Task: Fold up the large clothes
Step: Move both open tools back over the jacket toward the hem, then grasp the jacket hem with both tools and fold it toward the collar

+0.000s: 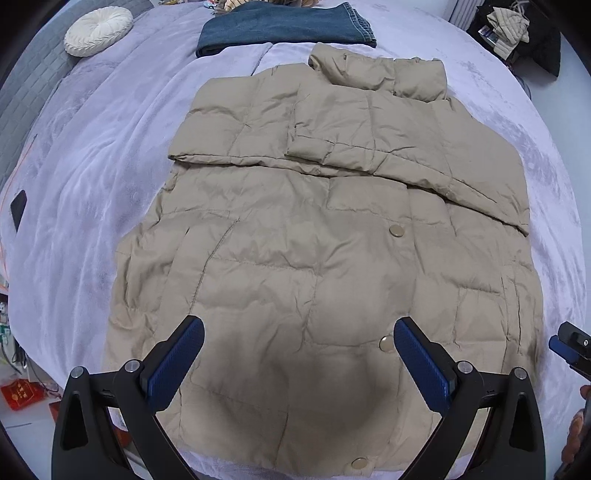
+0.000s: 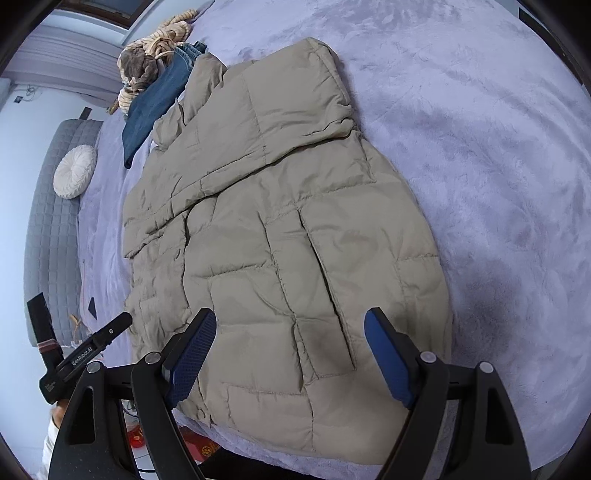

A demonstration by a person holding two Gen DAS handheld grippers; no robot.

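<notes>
A beige quilted puffer jacket [image 1: 314,229] lies flat, front up, on a lavender bed cover [image 1: 92,184], collar at the far end and both sleeves folded across the chest. Snap buttons [image 1: 397,231] run down its front. My left gripper [image 1: 297,350] is open and empty, hovering above the jacket's hem. In the right wrist view the jacket [image 2: 280,236] fills the middle. My right gripper [image 2: 290,343] is open and empty above the hem's right corner. The left gripper [image 2: 110,332] shows there at the lower left, and the right gripper's tip [image 1: 569,347] shows at the left wrist view's right edge.
Folded blue jeans [image 1: 284,26] lie beyond the collar, with a striped bundle of clothes [image 2: 155,48] next to them. A round white cushion [image 1: 98,31] sits far left by a grey quilted headboard [image 2: 48,206]. A dark phone [image 1: 18,208] lies at the bed's left edge.
</notes>
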